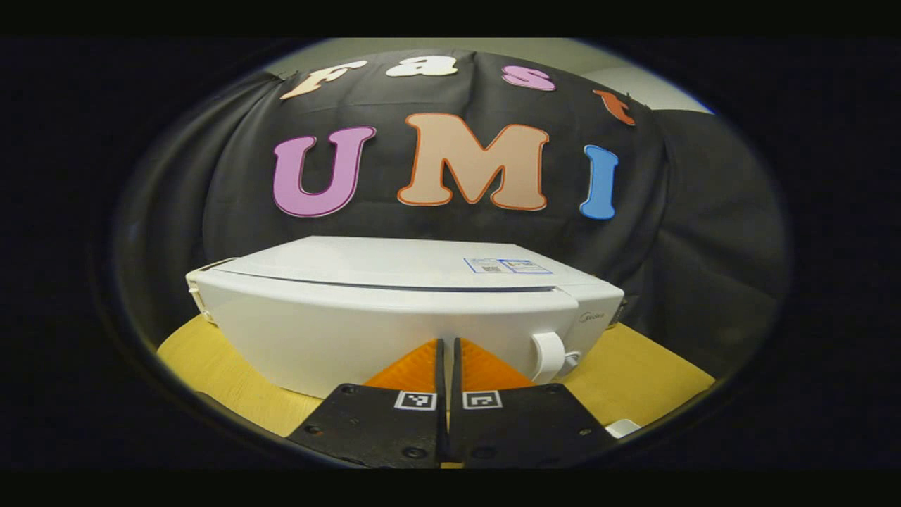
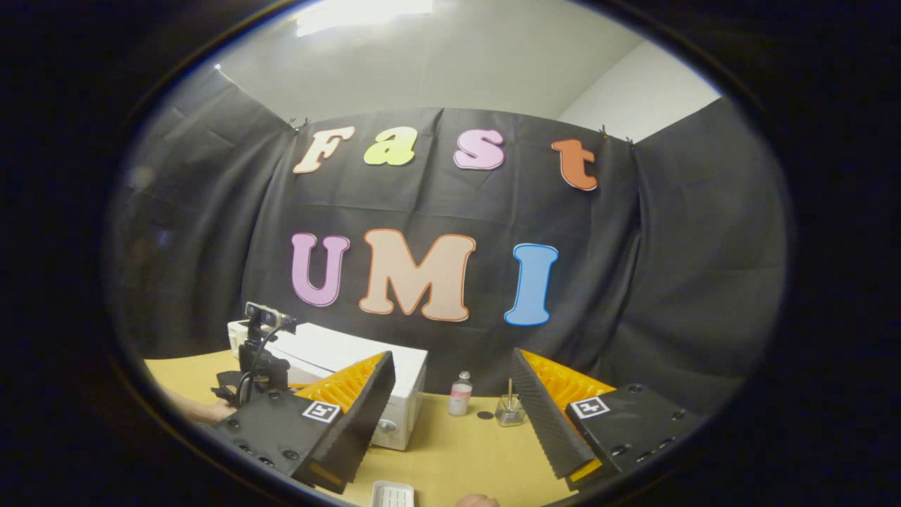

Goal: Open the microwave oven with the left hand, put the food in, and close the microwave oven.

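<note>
White plastic makes up the one microwave oven (image 1: pixel 394 317), which in the left gripper view sits shut on the yellow bench (image 1: pixel 637 373) right ahead of the left gripper (image 1: pixel 448 352), whose fingers are pressed together on nothing. Its smooth door looks stiff and likely slippery; the single small white handle (image 1: pixel 551 355) near its right edge seems the place to hook and pull. In the right gripper view the right gripper (image 2: pixel 450 394) stands spread wide and empty, the microwave oven (image 2: pixel 352 366) lies to its left, and farther back stand one small bottle (image 2: pixel 460 394) and one glass jar (image 2: pixel 509 410); one white tray (image 2: pixel 392 493), possibly the food's, lies at the near edge.
</note>
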A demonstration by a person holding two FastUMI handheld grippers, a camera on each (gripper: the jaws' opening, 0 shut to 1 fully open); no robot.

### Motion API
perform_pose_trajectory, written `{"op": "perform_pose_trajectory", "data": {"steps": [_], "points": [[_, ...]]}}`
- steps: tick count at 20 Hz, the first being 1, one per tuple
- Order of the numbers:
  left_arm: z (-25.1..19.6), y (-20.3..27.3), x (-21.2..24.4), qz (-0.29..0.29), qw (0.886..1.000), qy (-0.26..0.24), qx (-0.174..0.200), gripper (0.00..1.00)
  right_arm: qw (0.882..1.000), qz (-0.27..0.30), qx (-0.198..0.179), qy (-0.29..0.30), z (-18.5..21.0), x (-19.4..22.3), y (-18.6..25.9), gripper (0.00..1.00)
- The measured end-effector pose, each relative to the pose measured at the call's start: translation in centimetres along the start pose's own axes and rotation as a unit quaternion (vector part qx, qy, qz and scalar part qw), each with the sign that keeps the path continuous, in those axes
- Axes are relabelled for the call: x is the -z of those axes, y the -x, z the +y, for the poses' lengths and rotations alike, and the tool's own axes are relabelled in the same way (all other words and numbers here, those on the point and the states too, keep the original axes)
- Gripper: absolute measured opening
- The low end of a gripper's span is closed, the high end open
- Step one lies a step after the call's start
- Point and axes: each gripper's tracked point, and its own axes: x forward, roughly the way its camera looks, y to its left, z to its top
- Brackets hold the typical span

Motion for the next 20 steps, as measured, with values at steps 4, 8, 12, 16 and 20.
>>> {"op": "perform_pose_trajectory", "data": {"steps": [4, 8, 12, 16, 20], "points": [[-0.3, -0.2, -0.1, -0.002, 1.0, 0.008, -0.008, 0.0, 1.0, 0.001, -0.002, -0.003, 0.3, 0.2, -0.3, 0.96], [-0.2, -0.4, -0.1, -0.003, 1.0, 0.008, -0.013, 0.0, 1.0, 0.003, -0.001, -0.004, 0.3, 0.4, -0.5, 0.96], [-1.0, -1.0, 0.0, 0.008, 1.0, 0.006, 0.006, 0.0, 1.0, 0.006, -0.004, -0.003, 0.5, 0.6, -0.6, 1.0], [-1.0, -1.2, 0.4, 0.01, 1.0, -0.014, 0.008, 0.0, 1.0, 0.009, 0.001, -0.002, 0.2, 0.7, -0.6, 0.96], [-0.8, -0.9, 0.3, 0.011, 1.0, -0.021, 0.004, 0.0, 1.0, 0.009, 0.0, -0.004, 0.3, 0.6, -0.7, 0.96]]}}
